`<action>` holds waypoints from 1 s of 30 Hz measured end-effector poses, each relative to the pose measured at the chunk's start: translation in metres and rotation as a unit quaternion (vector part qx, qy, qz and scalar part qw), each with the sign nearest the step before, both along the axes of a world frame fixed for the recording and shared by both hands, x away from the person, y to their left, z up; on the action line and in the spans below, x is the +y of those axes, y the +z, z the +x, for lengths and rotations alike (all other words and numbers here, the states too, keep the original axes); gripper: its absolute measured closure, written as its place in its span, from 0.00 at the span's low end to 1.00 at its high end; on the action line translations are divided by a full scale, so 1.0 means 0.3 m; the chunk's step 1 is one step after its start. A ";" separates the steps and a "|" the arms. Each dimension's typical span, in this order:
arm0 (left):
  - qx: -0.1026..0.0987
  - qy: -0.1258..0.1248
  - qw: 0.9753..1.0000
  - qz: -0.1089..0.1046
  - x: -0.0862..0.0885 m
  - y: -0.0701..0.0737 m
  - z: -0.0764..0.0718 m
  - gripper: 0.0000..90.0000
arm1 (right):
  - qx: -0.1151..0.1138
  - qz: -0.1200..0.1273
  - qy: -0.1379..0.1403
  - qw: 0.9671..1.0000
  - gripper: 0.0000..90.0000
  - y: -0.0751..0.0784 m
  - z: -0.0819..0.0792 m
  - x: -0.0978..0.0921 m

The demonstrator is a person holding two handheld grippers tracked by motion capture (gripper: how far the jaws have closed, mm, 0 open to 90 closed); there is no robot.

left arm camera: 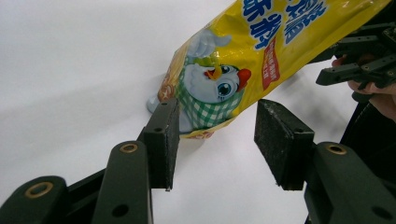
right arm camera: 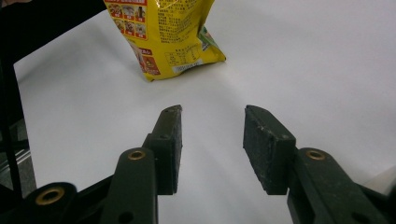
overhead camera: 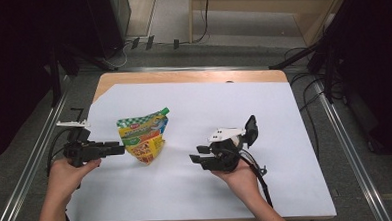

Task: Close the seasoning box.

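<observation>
A yellow snack bag (overhead camera: 141,137) with a cartoon chick on it stands on the white sheet (overhead camera: 202,190) that covers the table, toward the left side. The left gripper (left arm camera: 217,140) is right next to the bag's left side. Its jaws are wide apart and hold nothing. The right gripper (right arm camera: 212,140) is further right, apart from the bag. Its jaws are apart too, and they are empty.

Glossy yellow printed plastic snack pouch (overhead camera: 142,138), crinkled film catching highlights. Matt white paper sheet (overhead camera: 194,115) covering a light wooden surface (overhead camera: 182,77). Left hand-held gripper (left arm camera: 215,140) and right hand-held gripper (right arm camera: 212,140): smooth black plastic with rough, grainy black pads (left arm camera: 280,140).
</observation>
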State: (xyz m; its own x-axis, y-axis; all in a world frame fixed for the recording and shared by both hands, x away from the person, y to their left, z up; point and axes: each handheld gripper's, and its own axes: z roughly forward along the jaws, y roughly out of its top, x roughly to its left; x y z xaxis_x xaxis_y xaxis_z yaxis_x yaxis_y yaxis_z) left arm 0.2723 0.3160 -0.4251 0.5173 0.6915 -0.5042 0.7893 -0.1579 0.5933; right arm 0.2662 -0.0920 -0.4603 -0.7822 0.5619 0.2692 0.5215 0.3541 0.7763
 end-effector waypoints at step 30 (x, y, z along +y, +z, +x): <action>0.000 0.023 1.000 0.008 0.032 -0.024 0.008 0.53 | 0.012 0.013 -0.026 1.000 1.00 0.142 0.057 -0.180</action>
State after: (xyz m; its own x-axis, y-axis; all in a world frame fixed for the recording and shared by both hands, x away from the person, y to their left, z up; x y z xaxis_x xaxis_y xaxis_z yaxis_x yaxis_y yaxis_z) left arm 0.2748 0.3257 -0.4325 0.4852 0.7220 -0.4934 0.7960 -0.1312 0.5908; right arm 0.2832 -0.1461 -0.4176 -0.7453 0.5939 0.3029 0.5577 0.3064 0.7714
